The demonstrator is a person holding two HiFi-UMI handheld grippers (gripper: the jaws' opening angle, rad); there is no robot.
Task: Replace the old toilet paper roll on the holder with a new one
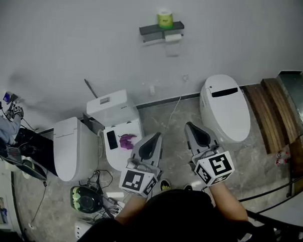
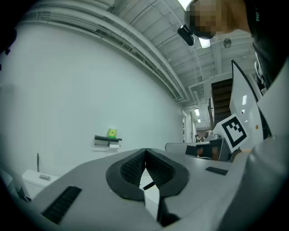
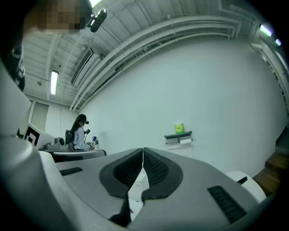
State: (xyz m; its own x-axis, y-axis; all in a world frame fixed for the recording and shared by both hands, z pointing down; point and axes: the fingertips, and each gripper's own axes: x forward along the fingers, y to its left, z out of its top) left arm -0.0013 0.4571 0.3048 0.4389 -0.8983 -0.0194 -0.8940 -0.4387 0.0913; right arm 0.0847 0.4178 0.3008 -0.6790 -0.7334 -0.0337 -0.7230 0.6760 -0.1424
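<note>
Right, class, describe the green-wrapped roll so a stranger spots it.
On the big white wall hangs a dark grey shelf. The green-wrapped roll stands on top of it, while the plain white roll hangs underneath.

Holder point(image 1: 161, 30) on wall, far ahead, well apart from both grippers. New roll point(image 1: 165, 18) upright on holder's shelf. Old roll point(image 1: 173, 37) hung beneath shelf, toward its right end. On floor along wall: right toilet point(image 1: 225, 106) below and right of holder, middle toilet point(image 1: 112, 105) below and left of it, left toilet point(image 1: 70, 148) further left (just beside middle one). Steps point(image 1: 272, 110) right of right toilet. Left gripper point(image 1: 154, 139) and right gripper point(image 1: 192, 128) side by side, in gap between middle toilet and right toilet.
</note>
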